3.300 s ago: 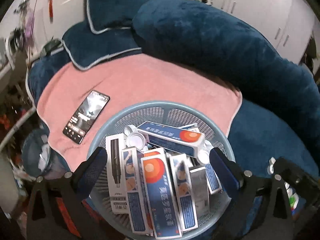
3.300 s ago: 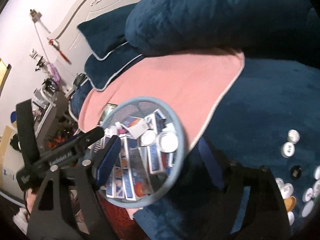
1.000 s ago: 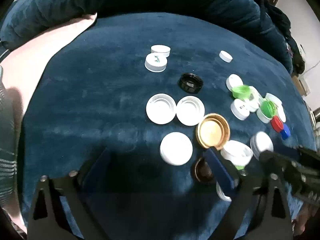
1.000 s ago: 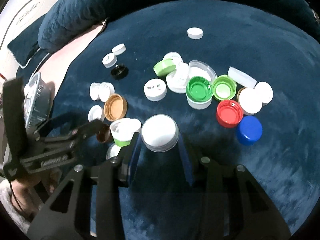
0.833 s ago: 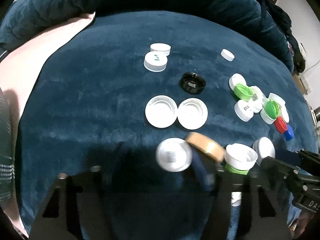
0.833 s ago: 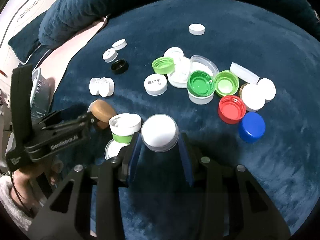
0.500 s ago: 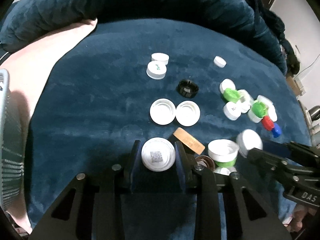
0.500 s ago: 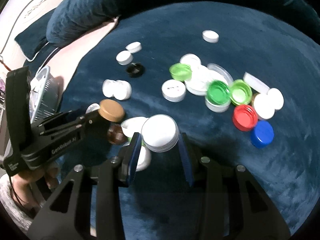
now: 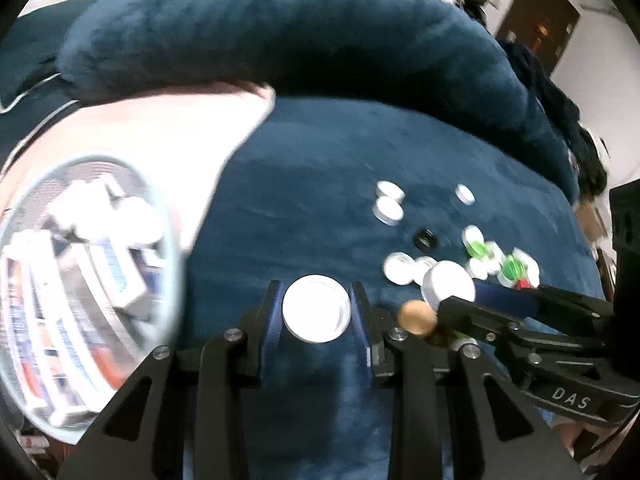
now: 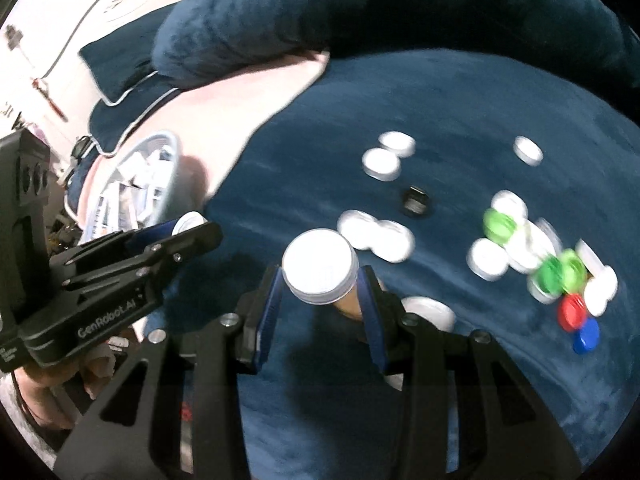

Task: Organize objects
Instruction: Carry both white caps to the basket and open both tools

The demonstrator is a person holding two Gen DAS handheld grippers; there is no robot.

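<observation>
My left gripper (image 9: 317,312) is shut on a white cap (image 9: 317,307) and holds it above the blue blanket (image 9: 320,168); it also shows in the right wrist view (image 10: 188,226). My right gripper (image 10: 320,284) is shut on a white lid (image 10: 319,265), also lifted; it shows in the left wrist view (image 9: 450,286). Several loose caps lie on the blanket: white (image 10: 380,165), black (image 10: 416,199), green (image 10: 498,223), red (image 10: 572,312), blue (image 10: 586,335) and a tan one (image 9: 416,317). A light blue basket (image 9: 176,248) with boxes sits at the left on a pink towel (image 9: 160,136).
A long dark blue bolster (image 9: 280,40) runs along the far side of the blanket. Blue pillows (image 10: 120,64) lie at the far left. A dark doorway (image 9: 536,20) and white walls are beyond.
Both grippers have lifted and swung left with their caps. The basket has come back into the left wrist view. The views are blurred by motion.
</observation>
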